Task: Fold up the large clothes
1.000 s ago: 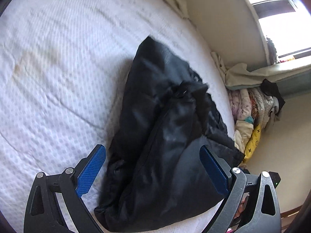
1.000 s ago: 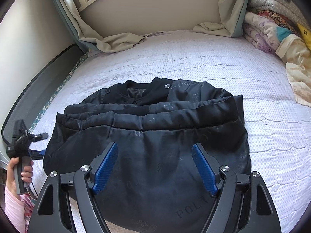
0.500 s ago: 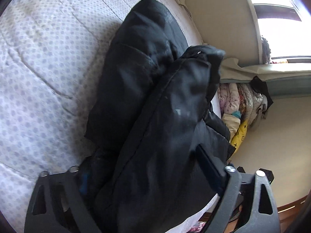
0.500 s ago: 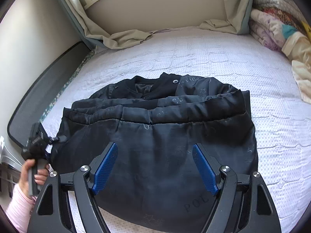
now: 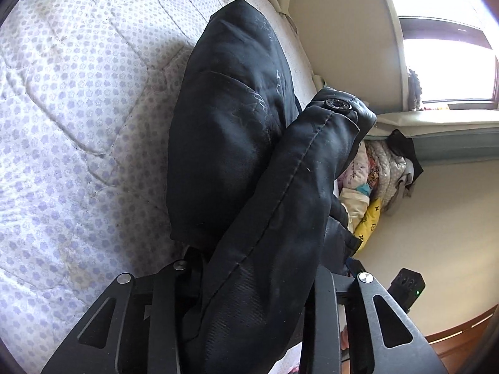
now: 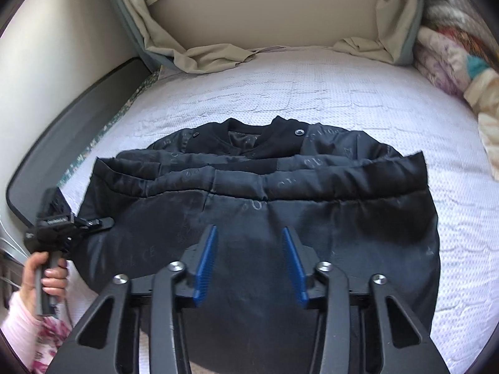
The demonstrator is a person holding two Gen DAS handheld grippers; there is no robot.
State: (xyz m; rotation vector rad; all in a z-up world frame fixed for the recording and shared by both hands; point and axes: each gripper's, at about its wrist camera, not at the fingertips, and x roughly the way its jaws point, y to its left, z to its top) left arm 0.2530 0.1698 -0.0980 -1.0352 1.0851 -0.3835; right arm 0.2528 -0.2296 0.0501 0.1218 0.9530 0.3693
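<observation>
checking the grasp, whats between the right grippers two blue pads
Only the black jacket shows in the gap. The right gripper has just been closing, but its pads are not yet pressing fabric. That shows in the right wrist view.

Daylight pours from the window (image 5: 449, 68), blown out to white glare, leaving the black jacket (image 5: 249, 162) dim and casting soft shadow on the bed (image 5: 78, 109). Fisheye bending darkens the corners; the right view's left edge is motion-blurred

jacket (image 6: 312, 205): black satiny cloth | mattress (image 6: 312, 93): quilted dotted fabric
</observation>
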